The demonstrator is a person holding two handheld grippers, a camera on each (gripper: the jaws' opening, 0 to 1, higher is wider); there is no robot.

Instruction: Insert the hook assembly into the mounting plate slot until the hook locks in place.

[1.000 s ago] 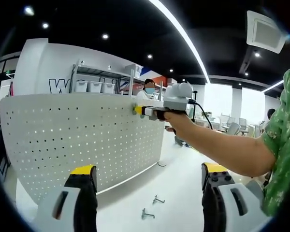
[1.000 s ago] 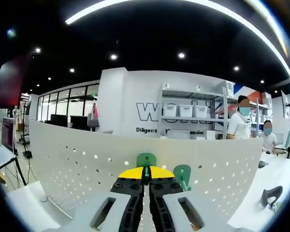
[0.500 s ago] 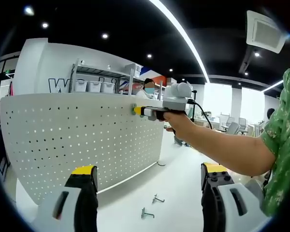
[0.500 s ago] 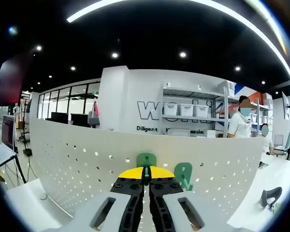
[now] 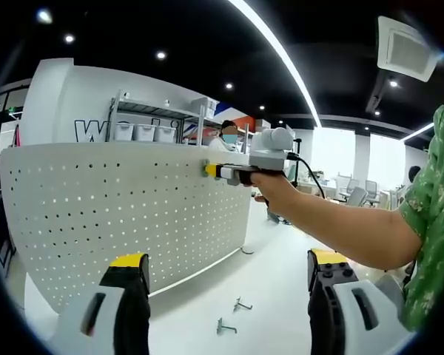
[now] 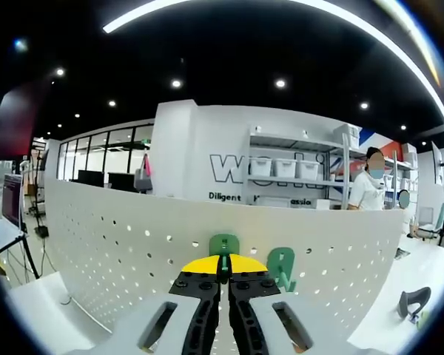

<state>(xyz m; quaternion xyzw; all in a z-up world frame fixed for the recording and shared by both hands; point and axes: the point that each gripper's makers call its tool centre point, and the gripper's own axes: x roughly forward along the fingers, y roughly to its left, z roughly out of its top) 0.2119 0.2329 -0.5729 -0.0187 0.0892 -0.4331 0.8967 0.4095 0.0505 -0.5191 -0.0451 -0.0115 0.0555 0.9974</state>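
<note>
A curved white pegboard [image 5: 133, 200] stands upright on the table as the mounting plate. In the right gripper view, my right gripper [image 6: 223, 268] is shut on a green hook [image 6: 223, 243], whose head is pressed against the pegboard [image 6: 111, 244] near its top edge. A second green hook [image 6: 281, 268] hangs on the board just to the right. The left gripper view shows a person's hand holding the right gripper [image 5: 209, 169] at the board's upper edge. My left gripper [image 5: 228, 265] hovers open and empty, low in front of the board.
Two small metal hooks [image 5: 242, 304] [image 5: 224, 326] lie on the white table in front of the board. A dark grey object [image 6: 414, 299] rests on the table to the right. The person's arm [image 5: 333, 222] reaches across above the table. People stand by shelves behind.
</note>
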